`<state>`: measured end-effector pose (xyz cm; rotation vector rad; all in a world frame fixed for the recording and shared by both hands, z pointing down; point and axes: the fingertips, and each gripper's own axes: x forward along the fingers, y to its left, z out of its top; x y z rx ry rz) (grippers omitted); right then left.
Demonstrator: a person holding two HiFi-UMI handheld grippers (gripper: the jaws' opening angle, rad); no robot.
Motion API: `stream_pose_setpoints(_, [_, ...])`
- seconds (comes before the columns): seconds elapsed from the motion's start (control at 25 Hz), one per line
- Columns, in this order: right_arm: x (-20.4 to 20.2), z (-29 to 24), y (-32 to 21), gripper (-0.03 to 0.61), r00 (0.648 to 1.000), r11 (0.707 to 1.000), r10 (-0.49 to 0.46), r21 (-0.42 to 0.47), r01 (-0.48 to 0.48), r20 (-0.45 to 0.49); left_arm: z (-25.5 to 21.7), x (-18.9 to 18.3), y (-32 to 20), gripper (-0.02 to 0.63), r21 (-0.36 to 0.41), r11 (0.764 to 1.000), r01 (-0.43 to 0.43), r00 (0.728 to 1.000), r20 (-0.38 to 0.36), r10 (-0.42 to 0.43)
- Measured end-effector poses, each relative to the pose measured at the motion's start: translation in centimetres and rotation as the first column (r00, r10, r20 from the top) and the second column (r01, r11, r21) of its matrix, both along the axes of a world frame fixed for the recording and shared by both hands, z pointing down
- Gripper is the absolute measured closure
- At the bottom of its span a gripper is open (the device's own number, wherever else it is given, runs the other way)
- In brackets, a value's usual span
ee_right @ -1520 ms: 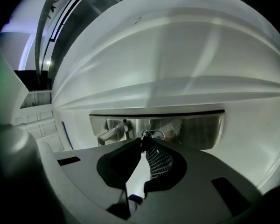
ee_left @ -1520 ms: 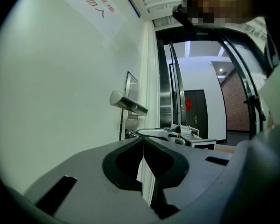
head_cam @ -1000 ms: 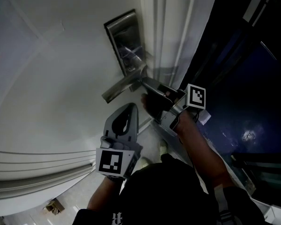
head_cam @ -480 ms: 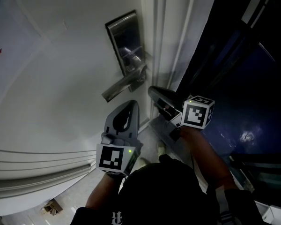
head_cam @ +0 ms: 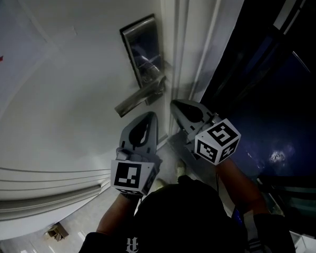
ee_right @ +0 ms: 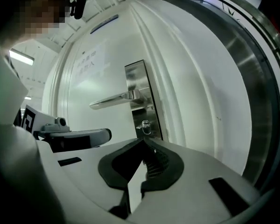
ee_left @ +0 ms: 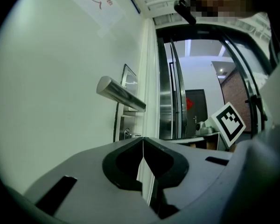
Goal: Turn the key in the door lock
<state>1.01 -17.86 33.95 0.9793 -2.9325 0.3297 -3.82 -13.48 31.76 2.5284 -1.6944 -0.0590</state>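
Observation:
A steel lock plate [head_cam: 141,46] sits on the white door [head_cam: 63,88], with a lever handle [head_cam: 139,98] sticking out level. In the right gripper view a small key [ee_right: 144,126] stands in the cylinder below the handle [ee_right: 114,100]. The left gripper view shows the key [ee_left: 126,134] under the handle [ee_left: 121,94]. My right gripper [head_cam: 175,104] hangs shut and empty just off the handle's base, a short way from the key. Beside it, my left gripper [head_cam: 147,116] is shut and empty below the handle's free end. Neither touches the lock.
The door's moulded frame [head_cam: 192,46] runs right of the lock, with dark glass [head_cam: 268,88] beyond it. A steel-framed glass door [ee_left: 170,101] shows in the left gripper view. A shoe [head_cam: 181,166] and a small box [head_cam: 60,231] are on the floor.
My right gripper has pulled back from the handle and lock, and rolled so its marker cube now faces up. The left gripper has hardly moved.

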Motion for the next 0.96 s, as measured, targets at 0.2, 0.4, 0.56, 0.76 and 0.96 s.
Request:
stream_pose_setpoints(0.2, [-0.3, 0.0, 0.1, 0.563, 1.0, 1.0, -0.028, 0.011, 0.029, -0.008, 0.2, 0.3, -0.4, 0.604, 0.004, 1.0, 0.014, 1.0, 0.0, -0.014])
stream_pose_setpoints(0.4, [-0.4, -0.2, -0.5, 0.563, 0.998, 0.998, -0.059, 0.01, 0.059, -0.005, 0.2, 0.4, -0.9, 0.604, 0.001, 0.999, 0.033, 0.999, 0.016, -0.033])
stream_pose_setpoints(0.56, [-0.6, -0.2, -1.0, 0.563, 0.997, 0.997, -0.08, 0.016, 0.08, -0.009, 0.3, 0.5, -1.3, 0.605, -0.006, 0.999, 0.05, 0.999, 0.017, -0.05])
stream_pose_setpoints(0.76, [-1.0, 0.0, -1.4, 0.563, 0.994, 0.994, -0.108, 0.021, 0.109, -0.022, 0.3, 0.1, -1.8, 0.604, -0.011, 0.997, 0.078, 0.997, 0.021, -0.078])
stream_pose_setpoints(0.96, [-1.0, 0.2, -2.1, 0.563, 0.991, 0.991, -0.128, 0.019, 0.129, -0.03, 0.6, 0.0, -2.4, 0.604, -0.011, 0.996, 0.093, 0.995, 0.021, -0.093])
